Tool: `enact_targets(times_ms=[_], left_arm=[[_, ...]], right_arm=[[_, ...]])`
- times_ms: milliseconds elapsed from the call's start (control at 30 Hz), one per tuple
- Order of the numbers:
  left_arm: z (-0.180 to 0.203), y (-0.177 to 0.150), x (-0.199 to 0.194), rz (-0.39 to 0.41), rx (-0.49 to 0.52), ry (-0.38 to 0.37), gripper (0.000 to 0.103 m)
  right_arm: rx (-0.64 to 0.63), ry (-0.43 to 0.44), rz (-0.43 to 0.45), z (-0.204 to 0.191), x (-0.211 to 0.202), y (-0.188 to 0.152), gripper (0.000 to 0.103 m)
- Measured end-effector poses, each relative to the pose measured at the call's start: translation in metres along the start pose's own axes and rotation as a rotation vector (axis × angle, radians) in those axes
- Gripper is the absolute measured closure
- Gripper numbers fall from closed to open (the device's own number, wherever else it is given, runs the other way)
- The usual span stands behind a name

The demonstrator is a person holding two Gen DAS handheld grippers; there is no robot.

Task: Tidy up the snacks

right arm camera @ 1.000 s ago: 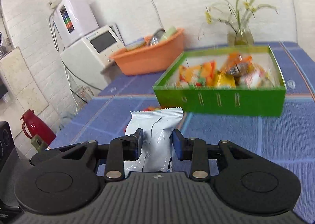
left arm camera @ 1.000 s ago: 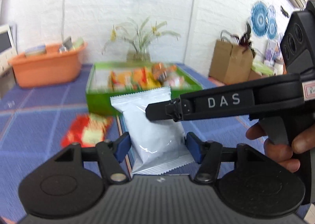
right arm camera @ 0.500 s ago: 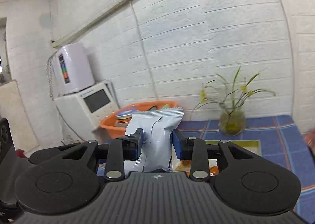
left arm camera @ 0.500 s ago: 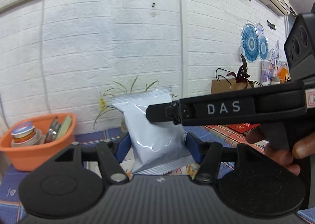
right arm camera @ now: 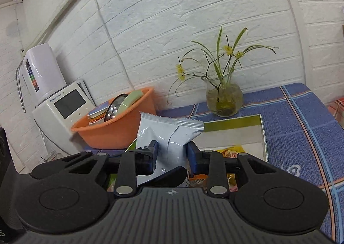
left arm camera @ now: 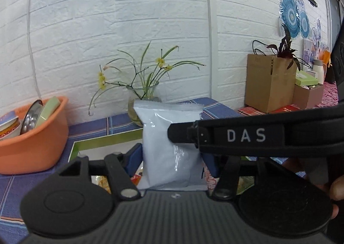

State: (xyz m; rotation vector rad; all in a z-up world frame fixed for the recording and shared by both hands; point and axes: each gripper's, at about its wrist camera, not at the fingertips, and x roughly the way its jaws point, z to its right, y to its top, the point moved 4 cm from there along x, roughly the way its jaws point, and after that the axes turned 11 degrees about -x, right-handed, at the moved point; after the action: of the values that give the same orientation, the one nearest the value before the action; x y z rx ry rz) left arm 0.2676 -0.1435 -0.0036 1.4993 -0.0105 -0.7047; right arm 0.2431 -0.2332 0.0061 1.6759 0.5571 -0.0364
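A white snack packet [left arm camera: 169, 147] stands upright between the blue pads of my left gripper [left arm camera: 173, 158], which is shut on it. My right gripper [right arm camera: 172, 153] is shut on the same white packet [right arm camera: 167, 134] and squeezes it narrow; its black finger crosses the left wrist view [left arm camera: 236, 136] from the right. Both hold the packet over the green snack box [right arm camera: 234, 124], whose far rim [left arm camera: 107, 139] shows below. Colourful snack packs [right arm camera: 231, 151] lie inside the box.
An orange tub [right arm camera: 116, 125] with a bowl and tins stands left of the box. A glass vase with a plant [right arm camera: 223, 98] stands behind it by the brick wall. A white appliance [right arm camera: 62, 108] is at far left. A brown paper bag [left arm camera: 268, 85] stands to the right.
Both grippers lifted the packet off the blue cloth, carried it forward and tilted back down; the box now lies right below them.
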Motion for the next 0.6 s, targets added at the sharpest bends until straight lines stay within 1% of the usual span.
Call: enact_targets(times_ms=[33, 67, 133, 233, 300, 433, 500, 533, 567, 600], left_arm=[[-0.004, 0.001, 0.002, 0.002, -0.001, 0.013, 0.039], [-0.008, 0.002, 0.003, 0.001, 0.001, 0.022, 0.03], [-0.018, 0.003, 0.002, 0.006, -0.006, 0.04, 0.029], [-0.034, 0.004, -0.009, 0.016, -0.033, 0.054, 0.028], [-0.045, 0.004, -0.024, 0.031, -0.046, 0.067, 0.028], [-0.07, -0.002, -0.076, 0.086, -0.06, 0.118, 0.021], [-0.082, -0.013, -0.103, 0.112, -0.06, 0.158, 0.009], [-0.087, -0.021, -0.116, 0.124, -0.064, 0.186, 0.001], [-0.092, -0.032, -0.129, 0.135, -0.06, 0.192, 0.0], [-0.095, -0.042, -0.137, 0.128, -0.055, 0.196, 0.0]], right_arm=[[-0.006, -0.004, 0.021, -0.001, 0.001, 0.0, 0.047], [-0.014, -0.01, 0.047, -0.002, 0.002, 0.001, 0.041], [-0.029, -0.043, 0.087, 0.0, -0.002, 0.001, 0.0], [-0.053, -0.098, 0.131, 0.002, -0.012, 0.004, 0.0], [-0.046, -0.098, 0.14, 0.002, -0.022, 0.006, 0.0], [0.021, -0.022, 0.154, -0.007, -0.046, 0.006, 0.0], [0.063, 0.025, 0.147, -0.018, -0.056, 0.004, 0.0], [0.078, 0.05, 0.138, -0.024, -0.06, 0.002, 0.0], [0.092, 0.072, 0.128, -0.03, -0.064, 0.0, 0.0], [0.104, 0.1, 0.116, -0.037, -0.067, -0.004, 0.0]])
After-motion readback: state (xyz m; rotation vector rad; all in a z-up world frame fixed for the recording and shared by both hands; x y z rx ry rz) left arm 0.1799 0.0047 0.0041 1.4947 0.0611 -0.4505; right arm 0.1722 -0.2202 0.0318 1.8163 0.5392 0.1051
